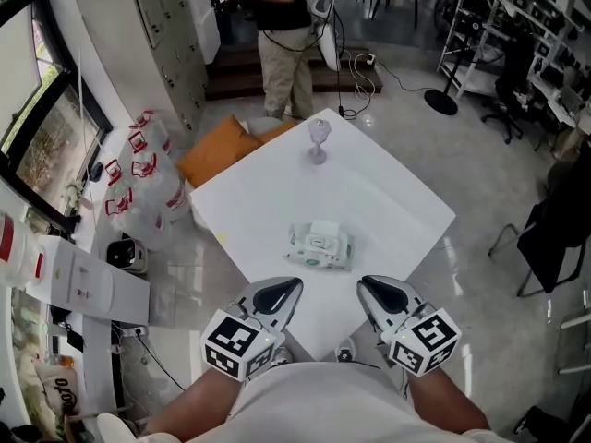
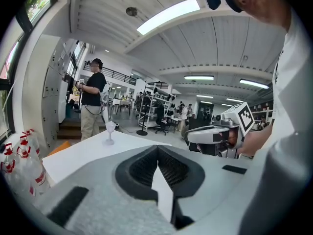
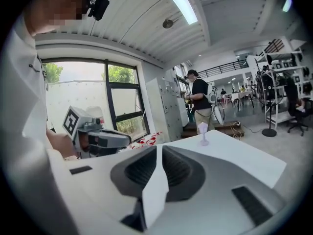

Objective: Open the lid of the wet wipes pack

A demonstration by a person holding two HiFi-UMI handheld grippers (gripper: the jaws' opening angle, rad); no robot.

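Jaws of the left tool are drawn together tip to tip with nothing between them. The right tool beside it is likewise closed and empty. Both hover over the near corner of the white worktop, just short of the wet wipes pack. The pack lies flat near the middle with its lid down, and neither tool touches it. A clear stemmed glass stands upright towards the far corner.

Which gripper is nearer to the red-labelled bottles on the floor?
Left. The left gripper is at the table corner, to the right of the bottles; the right gripper is farther right.
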